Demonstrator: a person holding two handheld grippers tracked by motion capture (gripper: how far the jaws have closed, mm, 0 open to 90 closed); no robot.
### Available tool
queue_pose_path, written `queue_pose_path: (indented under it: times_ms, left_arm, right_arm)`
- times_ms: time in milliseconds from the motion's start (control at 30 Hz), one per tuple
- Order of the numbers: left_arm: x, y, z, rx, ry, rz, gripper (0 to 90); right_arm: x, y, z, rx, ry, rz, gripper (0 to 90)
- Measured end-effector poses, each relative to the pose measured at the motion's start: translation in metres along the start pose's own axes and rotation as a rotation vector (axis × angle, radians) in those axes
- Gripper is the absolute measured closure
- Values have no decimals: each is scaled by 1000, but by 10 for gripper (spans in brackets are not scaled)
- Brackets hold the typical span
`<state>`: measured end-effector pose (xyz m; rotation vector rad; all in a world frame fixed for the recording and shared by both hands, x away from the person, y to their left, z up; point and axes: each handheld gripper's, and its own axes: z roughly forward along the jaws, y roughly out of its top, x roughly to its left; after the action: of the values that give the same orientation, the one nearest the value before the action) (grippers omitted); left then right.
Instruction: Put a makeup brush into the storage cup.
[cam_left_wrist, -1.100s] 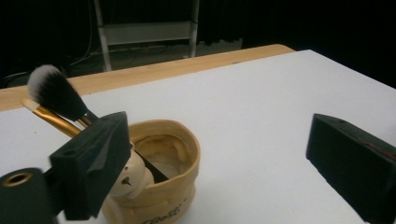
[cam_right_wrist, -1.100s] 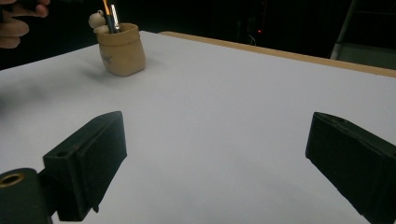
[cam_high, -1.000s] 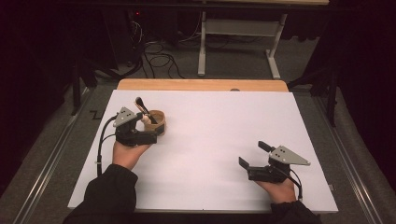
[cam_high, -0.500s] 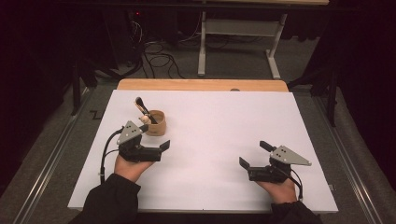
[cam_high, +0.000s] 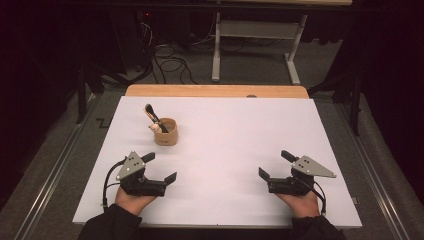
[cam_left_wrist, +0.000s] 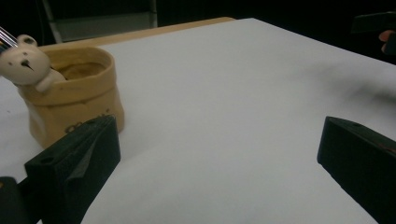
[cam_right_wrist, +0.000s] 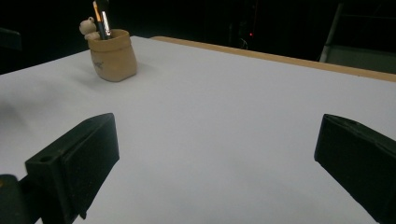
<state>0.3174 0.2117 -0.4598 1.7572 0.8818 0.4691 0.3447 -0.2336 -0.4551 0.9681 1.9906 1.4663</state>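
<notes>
Left gripper: your left gripper (cam_high: 160, 170) rests low on the white table sheet (cam_high: 235, 145), jaws spread wide with nothing between them; it sits near the holder, on your side of it, not touching.
Right gripper: your right gripper (cam_high: 274, 165) lies well apart on the other side of the sheet, jaws wide too and empty, parked where it crowds nothing.
Pen holder: the small tan sack-shaped pen holder (cam_high: 166, 131) stands upright toward the far left of the sheet. In the left gripper view its soft wall (cam_left_wrist: 70, 105) sits just beyond your left jaw.
Contents: dark pens with an orange-banded barrel (cam_right_wrist: 101, 18) lean out of the mouth toward the far left, propped on the rim.
Bear figure: a little cream bear figure (cam_left_wrist: 25, 65) hangs over the rim, on the side toward your left hand.
Judgement: with both hands free and the pens seated, the holder looks finished with; any further reach would fall to your left gripper, being the nearer.
</notes>
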Motion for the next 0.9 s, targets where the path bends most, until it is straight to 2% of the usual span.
queue_pose_path:
  times_ms: [33,100,233,433,700,900]
  left_arm:
    - [-3,-1,3,10,3,26,1]
    - [-6,0,6,14,2,44,1]
    - [-9,3,2,-30,-8,76,1]
    - [-1,2,2,-34,-12,28,1]
    - [-4,2,4,-29,-14,39,1]
    - [-1,1,2,-33,-4,32,1]
  right_arm:
    - [0,-1,1,1,0,1,5]
    - [0,-2,2,8,-3,2,5]
    - [0,-3,4,15,-13,3,5]
    - [0,-4,3,18,-18,7,5]
    - [-1,-4,3,20,-10,7,5]
    - [-1,-4,3,20,-9,4,5]
